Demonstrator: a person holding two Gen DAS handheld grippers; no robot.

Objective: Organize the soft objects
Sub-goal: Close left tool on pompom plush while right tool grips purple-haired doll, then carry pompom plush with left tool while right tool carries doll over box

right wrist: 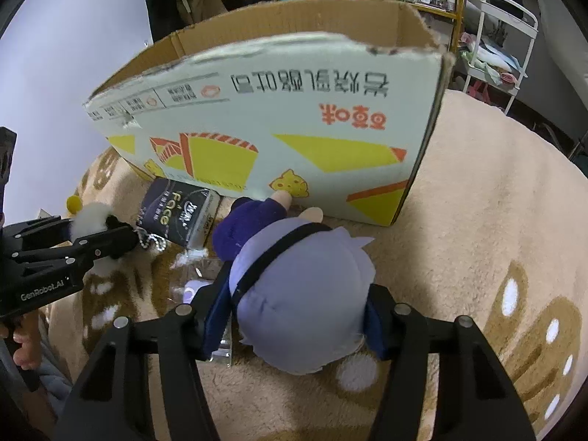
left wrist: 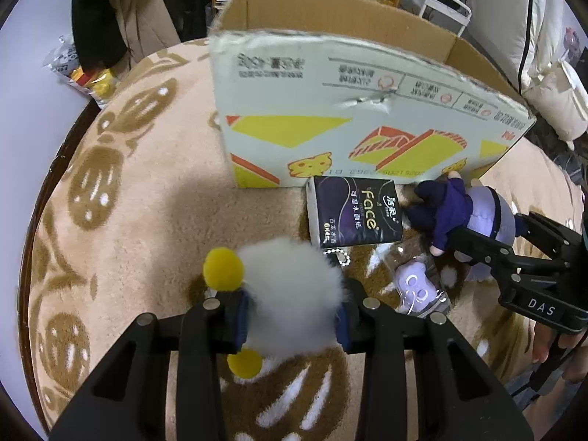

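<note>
Fluff fills the left claw (left wrist: 292, 307): its blue pads are clamped on a white fuzzy toy (left wrist: 290, 294) with yellow pom-poms (left wrist: 223, 269), one sticking out past the left finger and another below it. A beaded chain (left wrist: 340, 257) trails from the toy just ahead of the claw's right finger. Ahead and slightly right of this claw lies a dark tissue pack (left wrist: 354, 215), its far edge against the front wall of an open cardboard box (left wrist: 330, 121) that stands on a beige patterned blanket (left wrist: 147, 220). The right claw (right wrist: 294, 321) sits around the lilac head of a plush doll (right wrist: 301, 294), pads pressed against both sides of it, no earlier view to compare. The doll's purple-clad body stretches ahead of that claw, one hand touching the box wall. Beside the right claw's left finger, partly under it, lies a clear packet (left wrist: 417, 288) holding a small lilac figure. A person's fingers (right wrist: 24, 349) show at the left claw's handle.
</note>
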